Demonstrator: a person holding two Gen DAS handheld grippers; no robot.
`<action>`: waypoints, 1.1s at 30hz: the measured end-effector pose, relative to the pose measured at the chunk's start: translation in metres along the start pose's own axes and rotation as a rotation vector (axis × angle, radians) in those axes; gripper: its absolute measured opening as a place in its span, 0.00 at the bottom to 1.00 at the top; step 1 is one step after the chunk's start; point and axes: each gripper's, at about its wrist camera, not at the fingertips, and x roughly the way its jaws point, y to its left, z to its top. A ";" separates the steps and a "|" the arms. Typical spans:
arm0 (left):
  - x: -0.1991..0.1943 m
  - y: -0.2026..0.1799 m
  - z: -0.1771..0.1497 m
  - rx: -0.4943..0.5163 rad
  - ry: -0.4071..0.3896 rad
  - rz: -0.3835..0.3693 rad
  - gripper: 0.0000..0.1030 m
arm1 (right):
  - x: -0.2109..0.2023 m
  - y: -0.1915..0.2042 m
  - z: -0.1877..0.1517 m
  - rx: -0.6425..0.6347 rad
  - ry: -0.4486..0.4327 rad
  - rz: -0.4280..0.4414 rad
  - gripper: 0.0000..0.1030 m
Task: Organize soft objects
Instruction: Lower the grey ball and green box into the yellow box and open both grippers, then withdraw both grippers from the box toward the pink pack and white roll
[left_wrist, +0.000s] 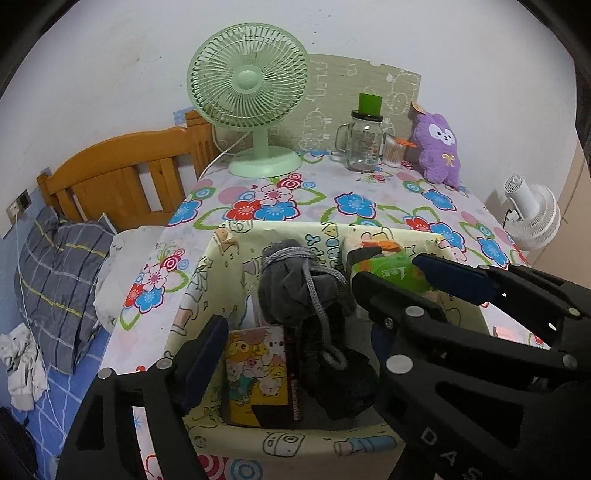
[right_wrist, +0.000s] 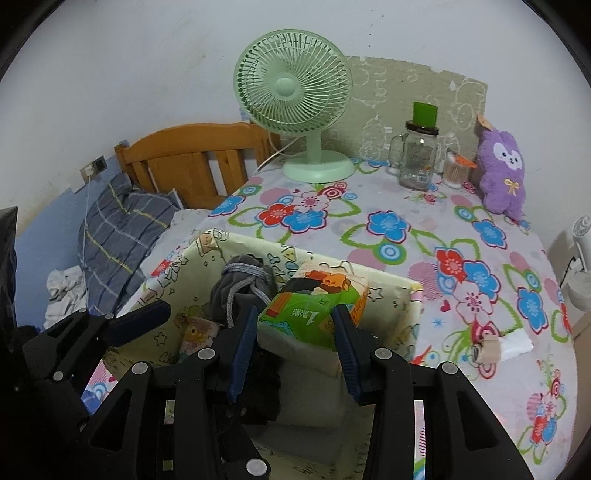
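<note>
table: floral-print cloth (right_wrist: 461, 236), far side has a mint-green desk fan (right_wrist: 293, 92)
box: cream cartoon-print fabric storage box (left_wrist: 207, 295), near edge
left gripper (left_wrist: 295, 291): wide open over box, holding nothing
right gripper (right_wrist: 295, 314): clamped on green tissue pack (right_wrist: 310, 302), box's right side
bundle: grey drawstring cloth pouch (left_wrist: 291, 284) sits inside, left of pack

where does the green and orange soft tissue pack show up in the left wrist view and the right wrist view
Left wrist view: green and orange soft tissue pack sits right of centre, over the cartoon-print storage box, partly hidden by the right gripper.
Right wrist view: tissue pack sits at centre, clamped between the right gripper's blue pads.
Shared landmark: the mint-green desk fan on the floral tablecloth.
</note>
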 end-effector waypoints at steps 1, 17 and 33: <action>0.000 0.001 0.000 -0.003 0.002 0.003 0.82 | 0.002 0.002 0.000 -0.006 0.004 0.000 0.48; -0.012 -0.013 0.001 0.005 -0.030 0.000 0.93 | -0.015 -0.008 -0.001 0.020 -0.034 -0.034 0.79; -0.044 -0.057 0.009 0.050 -0.105 -0.010 1.00 | -0.069 -0.040 -0.007 0.061 -0.138 -0.115 0.95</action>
